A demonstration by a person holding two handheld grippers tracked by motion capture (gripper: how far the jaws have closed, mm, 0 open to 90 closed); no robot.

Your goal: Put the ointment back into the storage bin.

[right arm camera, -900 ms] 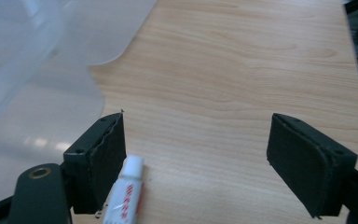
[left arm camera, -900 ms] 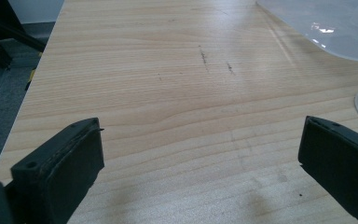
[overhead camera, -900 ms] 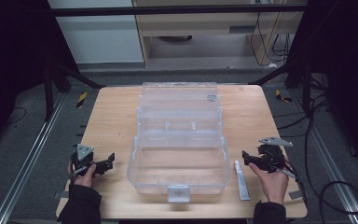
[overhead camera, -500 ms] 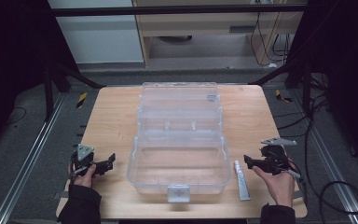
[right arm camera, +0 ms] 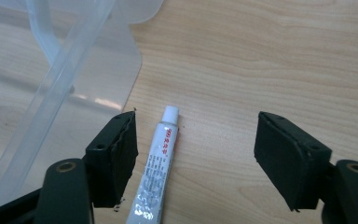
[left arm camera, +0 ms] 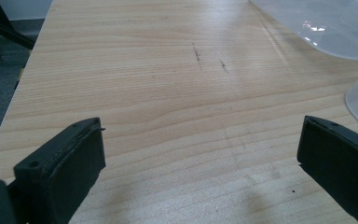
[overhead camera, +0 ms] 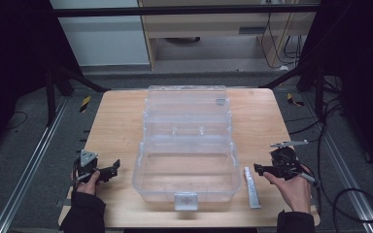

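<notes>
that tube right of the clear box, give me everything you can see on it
A small white squeeze tube with a white screw cap and red and dark print along its silvery body, which looks like soft metal or plastic and slightly crinkled. It lies flat on the light wooden table, close beside the right wall of the open clear plastic box, cap pointing away from the person. The open right gripper straddles it without touching.

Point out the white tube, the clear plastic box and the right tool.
white tube [right arm camera: 156, 168], right gripper view, middle of its printed body.
clear plastic box [overhead camera: 187, 201], high view, front latch.
right tool [overhead camera: 258, 168], high view, between its open jaws.
</notes>
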